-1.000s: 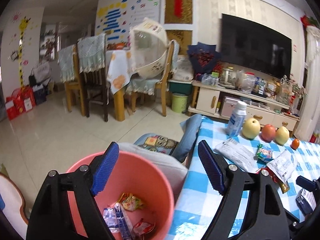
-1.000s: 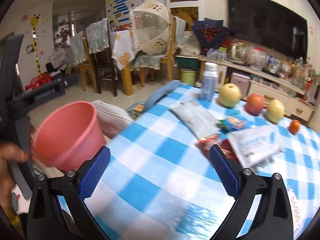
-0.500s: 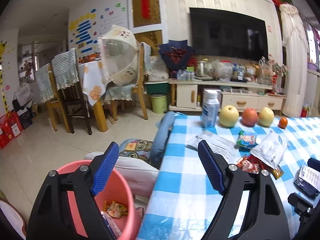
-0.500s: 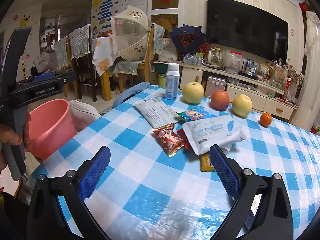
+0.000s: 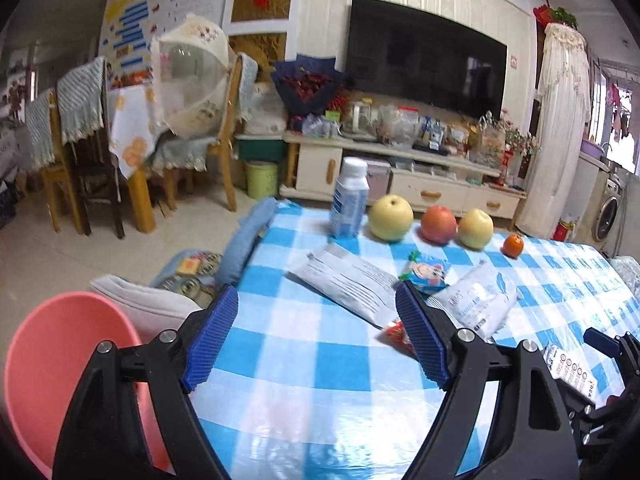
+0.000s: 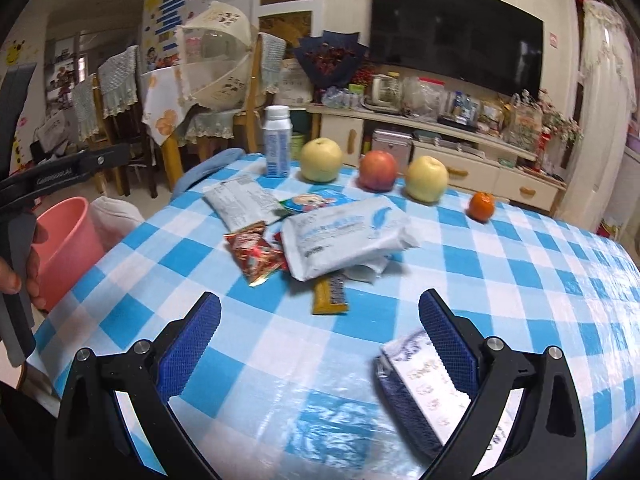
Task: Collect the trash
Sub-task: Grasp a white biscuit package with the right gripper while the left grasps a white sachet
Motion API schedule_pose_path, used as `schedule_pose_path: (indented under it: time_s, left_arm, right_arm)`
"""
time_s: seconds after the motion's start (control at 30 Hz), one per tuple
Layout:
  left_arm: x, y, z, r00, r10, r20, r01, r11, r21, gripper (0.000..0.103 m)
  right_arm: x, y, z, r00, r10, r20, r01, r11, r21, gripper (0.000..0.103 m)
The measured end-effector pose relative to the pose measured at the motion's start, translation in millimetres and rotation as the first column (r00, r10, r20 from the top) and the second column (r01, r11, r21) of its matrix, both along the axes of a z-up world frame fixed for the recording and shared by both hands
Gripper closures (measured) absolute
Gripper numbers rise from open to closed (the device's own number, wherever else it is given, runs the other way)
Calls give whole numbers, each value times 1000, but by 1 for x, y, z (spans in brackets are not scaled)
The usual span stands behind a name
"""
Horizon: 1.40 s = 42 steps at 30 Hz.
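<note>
Yellow bar wrapper [image 6: 330, 294] seen only by right wrist; both tongs [image 5: 316, 338] [image 6: 320, 338] apart.

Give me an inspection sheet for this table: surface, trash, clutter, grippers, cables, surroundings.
Surface: blue-and-white checked tablecloth, glossy near the cameras.
Job's things: red snack wrapper, white pouch, grey printed packet, yellow bar wrapper and cartoon packet clustered mid-table; dark-edged packet near the right fingers; pink bin beside the table's left edge.
Clutter: white bottle, two yellow fruits, red apple, small orange in a row at the far edge.
Grippers: left hand-held gripper open, empty; right hand-held gripper open, empty.
Cables: nothing seen.
Surroundings: television, cluttered cabinet, dining chairs.
</note>
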<state>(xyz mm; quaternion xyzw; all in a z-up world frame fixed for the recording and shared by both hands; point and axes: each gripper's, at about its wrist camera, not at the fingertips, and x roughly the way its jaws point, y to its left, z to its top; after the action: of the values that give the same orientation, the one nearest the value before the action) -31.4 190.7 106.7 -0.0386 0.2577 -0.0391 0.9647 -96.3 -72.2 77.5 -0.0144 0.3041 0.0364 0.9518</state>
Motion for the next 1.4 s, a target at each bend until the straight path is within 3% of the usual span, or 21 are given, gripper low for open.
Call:
schedule_pose_path:
  time_s: [0.27, 0.43, 0.57, 0.7, 0.83, 1.0, 1.2, 1.27, 1.4]
  left_arm:
    - [39, -22, -27, 989, 67, -136, -75, 996, -57, 21]
    - [82, -35, -44, 961, 105, -256, -148, 977, -153, 21]
    - [123, -51, -52, 934, 154, -321, -211, 965, -153, 21]
    - [165, -61, -58, 895, 204, -398, -280, 949, -143, 21]
    - [205, -64, -69, 827, 264, -497, -362, 926, -110, 21]
    - [227, -56, -83, 759, 346, -552, -440, 897, -43, 21]
    - [238, -66, -88, 737, 374, -563, -424, 905, 47, 16]
    - [237, -72, -89, 744, 376, -552, -397, 914, 87, 15]
    - [231, -76, -89, 758, 365, -540, -376, 922, 96, 15]
  right_arm:
    - [11, -47, -2, 998, -31, -57, 38, 990, 135, 5]
    - [10, -58, 7, 1000, -1, -19, 2, 996, 93, 5]
    - [10, -66, 9, 1000, 13, -15, -12, 998, 67, 5]
    - [12, -79, 7, 998, 33, -45, -28, 993, 111, 5]
    - [13, -86, 5, 995, 56, -81, -44, 990, 137, 5]
    - [11, -93, 4, 992, 71, -101, -53, 985, 166, 5]
    - [11, -102, 3, 990, 66, -127, -42, 981, 189, 5]
    - [12, -105, 0, 987, 61, -148, -31, 980, 196, 5]
    - [15, -113, -5, 981, 48, -186, -7, 976, 218, 5]
